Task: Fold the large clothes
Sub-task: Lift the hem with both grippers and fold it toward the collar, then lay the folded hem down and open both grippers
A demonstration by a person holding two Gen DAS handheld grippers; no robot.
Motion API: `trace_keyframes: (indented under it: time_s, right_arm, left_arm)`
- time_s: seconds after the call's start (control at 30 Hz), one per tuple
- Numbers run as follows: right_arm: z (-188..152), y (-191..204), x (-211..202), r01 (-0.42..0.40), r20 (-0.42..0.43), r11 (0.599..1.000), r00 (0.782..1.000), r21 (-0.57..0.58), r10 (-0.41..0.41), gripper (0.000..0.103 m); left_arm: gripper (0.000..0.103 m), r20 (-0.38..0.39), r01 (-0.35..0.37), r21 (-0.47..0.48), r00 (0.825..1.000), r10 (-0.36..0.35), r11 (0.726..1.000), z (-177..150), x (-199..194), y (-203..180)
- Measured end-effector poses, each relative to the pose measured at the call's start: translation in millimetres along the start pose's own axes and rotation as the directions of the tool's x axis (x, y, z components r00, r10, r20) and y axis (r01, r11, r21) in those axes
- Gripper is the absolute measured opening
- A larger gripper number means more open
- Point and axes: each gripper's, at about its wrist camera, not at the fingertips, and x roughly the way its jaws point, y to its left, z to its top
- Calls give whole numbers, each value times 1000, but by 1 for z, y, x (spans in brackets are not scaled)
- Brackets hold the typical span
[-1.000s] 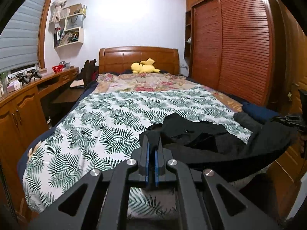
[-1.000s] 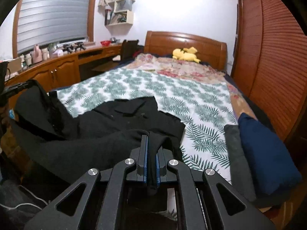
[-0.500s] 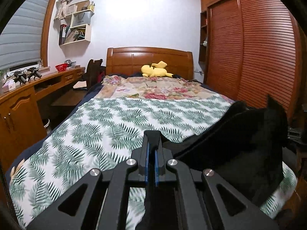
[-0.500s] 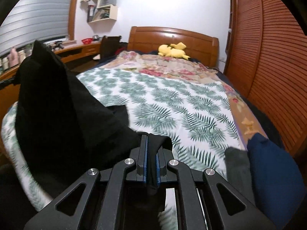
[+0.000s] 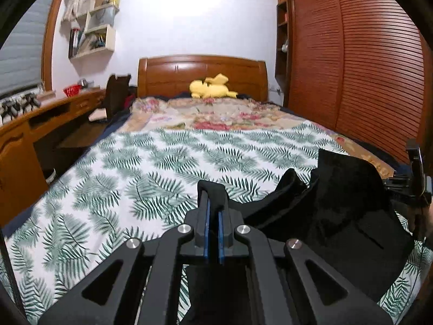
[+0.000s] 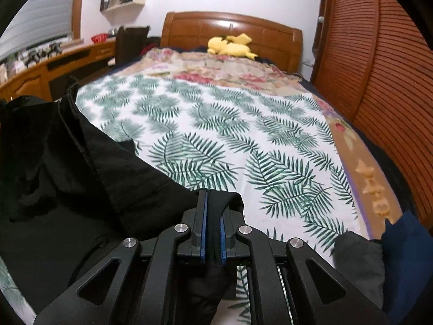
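A large black garment (image 5: 338, 211) hangs between my two grippers over the near end of a bed with a fern-print cover (image 5: 162, 173). My left gripper (image 5: 213, 216) is shut on one edge of it; the cloth sticks up between the blue pads. My right gripper (image 6: 212, 224) is shut on another edge, and the garment (image 6: 67, 176) spreads to its left, partly resting on the cover (image 6: 230, 124). The right gripper also shows at the right edge of the left wrist view (image 5: 414, 181).
A yellow plush toy (image 5: 211, 88) lies by the wooden headboard (image 5: 201, 73). A wooden desk (image 5: 40, 124) runs along the left, louvred wardrobe doors (image 5: 360, 62) along the right. A folded grey piece (image 6: 360, 260) and a navy piece (image 6: 406, 257) sit at the bed's near right.
Both grippers have moved forward and down over the bed with the garment. The black cloth, lifted high half a second ago, now sags lower and spreads onto the cover.
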Motion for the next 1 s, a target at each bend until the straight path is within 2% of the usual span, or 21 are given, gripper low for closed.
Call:
trace_keyframes:
  time_s: [0.3,0.63,0.87,1.0]
  right_arm:
    - [3,13,35,34,-61,999,998,-32,-35,4]
    - [17,23,46,63,-51,998,997,-25,-64,4]
    - [31,24,52,127,-24,992,992,5,-127,5]
    - [38,20,70,172,-70,985,983,31,-169,5]
  left_arm:
    - [1,-31,14,-1,999,-14,1000,-3,14,2]
    - [1,-31,43,-20,999,-44,999,-2,2,10]
    - [8,-62,84,-37,994,-87,996,-2,0,17]
    - [14,-77,102,-31,992,-104,994,-3,2,17]
